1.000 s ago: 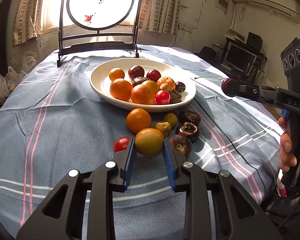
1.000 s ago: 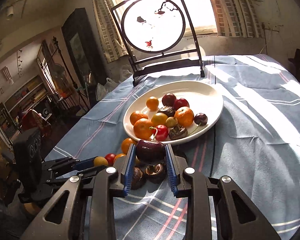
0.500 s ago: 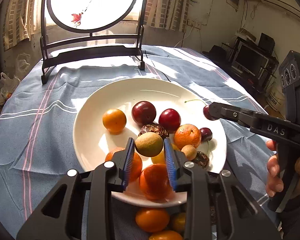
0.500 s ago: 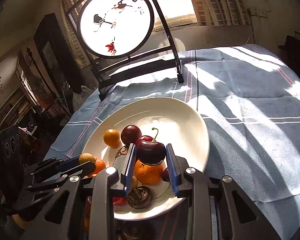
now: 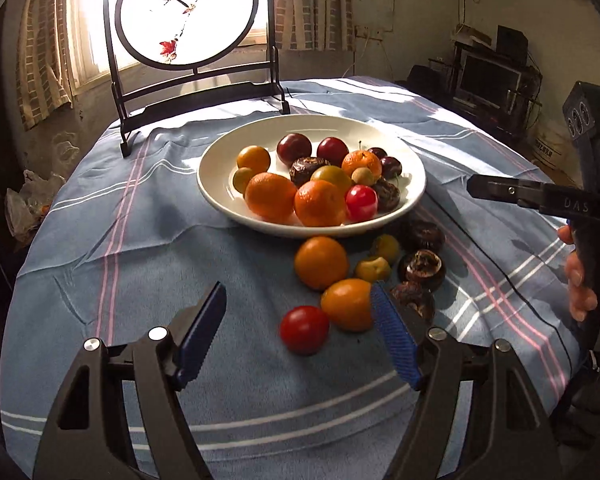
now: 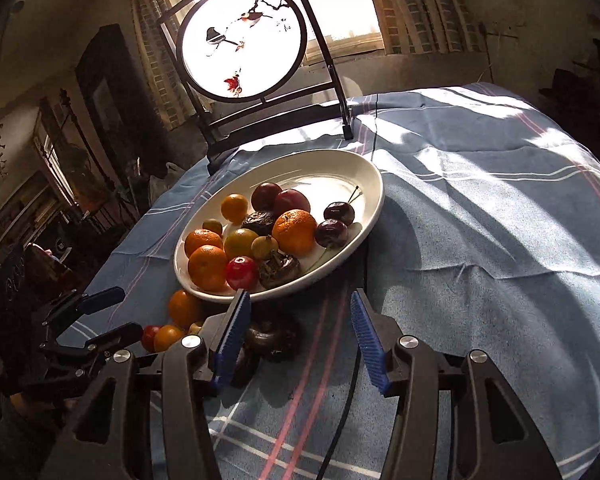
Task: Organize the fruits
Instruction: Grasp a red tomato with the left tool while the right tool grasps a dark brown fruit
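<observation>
The loose fruits were seen lying on the blue striped cloth [image 5: 148,240] of the counter, just in front of the white plate [image 5: 216,184]: an orange [image 5: 321,262], a smaller orange-yellow fruit [image 5: 346,304], a red tomato-like fruit [image 5: 304,329], two small yellow-green fruits [image 5: 373,269] and several dark, wrinkled fruits [image 5: 422,266]. The plate itself was already loaded with oranges, dark plums, two cherries [image 6: 339,213] with stems and more of the wrinkled kind. The left gripper [image 5: 300,336] was held low over the cloth with its jaws opening; the red fruit and the orange-yellow one were framed between its blue pads [image 5: 392,340], yet neither was pressed. The right gripper [image 6: 296,340] was likewise opening and empty, with only cloth and a dark cable between its fingers and a wrinkled fruit [image 6: 274,336] just beside its left pad. The step in hand was judged to be the reach for the next loose pieces, both grippers being unloaded. For the next move, each gripper would need to be lowered around a single fruit, centred so that neighbours are not nudged, closed gently, then carried to a bare part of the plate. A decorative round screen [image 5: 186,12] was seen standing behind the plate.
</observation>
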Tool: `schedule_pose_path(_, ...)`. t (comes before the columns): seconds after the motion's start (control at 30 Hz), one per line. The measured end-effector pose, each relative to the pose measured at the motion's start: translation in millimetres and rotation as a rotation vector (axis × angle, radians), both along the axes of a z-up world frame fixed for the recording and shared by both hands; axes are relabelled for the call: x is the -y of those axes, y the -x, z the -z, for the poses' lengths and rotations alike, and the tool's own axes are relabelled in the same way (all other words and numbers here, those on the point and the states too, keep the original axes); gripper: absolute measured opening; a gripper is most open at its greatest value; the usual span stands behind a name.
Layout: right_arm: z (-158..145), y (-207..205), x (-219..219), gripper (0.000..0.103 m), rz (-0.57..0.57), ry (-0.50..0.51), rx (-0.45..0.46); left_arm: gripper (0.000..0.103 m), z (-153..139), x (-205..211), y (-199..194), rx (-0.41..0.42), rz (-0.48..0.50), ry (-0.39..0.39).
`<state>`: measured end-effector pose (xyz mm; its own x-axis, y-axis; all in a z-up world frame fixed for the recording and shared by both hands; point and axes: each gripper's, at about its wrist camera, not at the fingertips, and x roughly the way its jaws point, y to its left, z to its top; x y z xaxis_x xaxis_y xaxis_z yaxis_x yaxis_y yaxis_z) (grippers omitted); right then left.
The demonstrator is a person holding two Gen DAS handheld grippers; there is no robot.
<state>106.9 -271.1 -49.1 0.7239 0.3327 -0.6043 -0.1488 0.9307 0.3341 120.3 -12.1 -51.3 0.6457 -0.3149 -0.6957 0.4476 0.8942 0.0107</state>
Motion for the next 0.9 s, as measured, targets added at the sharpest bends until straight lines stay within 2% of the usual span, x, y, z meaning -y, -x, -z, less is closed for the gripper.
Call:
schedule_pose_path(0.1, 1.4, 5.2, 0.2, 0.053, -0.012, -0.021, 0.008, 0.071, 12.1, -1.8, 7.9, -0.025, 0.005, -0.054)
schedule_pose_path(0.13, 1.2, 5.1, 1.6, 0.053, -0.012, -0.029, 0.009, 0.065, 14.1, -1.0, 8.1, -0.037, 0.012, -0.062)
schedule_pose_path(0.2, 3.8, 2.0, 4.9, 0.053, -0.01, -0.049, -0.011, 0.061, 16.0, 1.3, 6.8, -0.046, 0.013, -0.078)
schedule_pose_path(0.3, 7.2, 0.9, 12.6, 0.053, 0.007, -0.088, -0.024, 0.049, 18.7, 6.6, 1.6, -0.062, 0.014, -0.1)
schedule_pose_path(0.5, 8.7, 0.0, 10.0, 0.053, -0.007, -0.088, -0.031, 0.047, 20.3, 14.2, -6.7, -0.081, 0.061, -0.091)
schedule_pose_path(0.57, 10.1, -2.0, 4.6, 0.053, -0.031, -0.073, -0.048, 0.047, 28.0, 18.1, -10.2, -0.138, 0.099, -0.103)
schedule_pose_path(0.63, 9.8, -1.7, -0.9, 0.053, -0.054, -0.056, -0.051, 0.046, 30.5, 17.0, -12.5, -0.167, 0.116, -0.08)
schedule_pose_path(0.67, 9.5, -1.3, -3.2, 0.053, -0.064, -0.049, -0.05, 0.046, 30.8, 16.3, -12.5, -0.17, 0.116, -0.076)
schedule_pose_path(0.7, 9.2, -0.4, -4.9, 0.053, -0.072, -0.045, -0.049, 0.041, 30.3, 16.1, -11.3, -0.162, 0.112, -0.074)
schedule_pose_path(0.73, 9.1, 0.0, -6.1, 0.053, -0.079, -0.042, -0.05, 0.028, 29.8, 14.9, -10.0, -0.152, 0.103, -0.072)
schedule_pose_path(0.77, 9.4, 0.3, -7.7, 0.053, -0.086, -0.038, -0.053, 0.026, 29.4, 13.0, -8.5, -0.149, 0.099, -0.063)
schedule_pose_path(0.9, 9.6, 5.3, -19.9, 0.053, -0.119, 0.018, -0.059, 0.025, 18.7, 4.4, 4.2, -0.071, 0.095, -0.002)
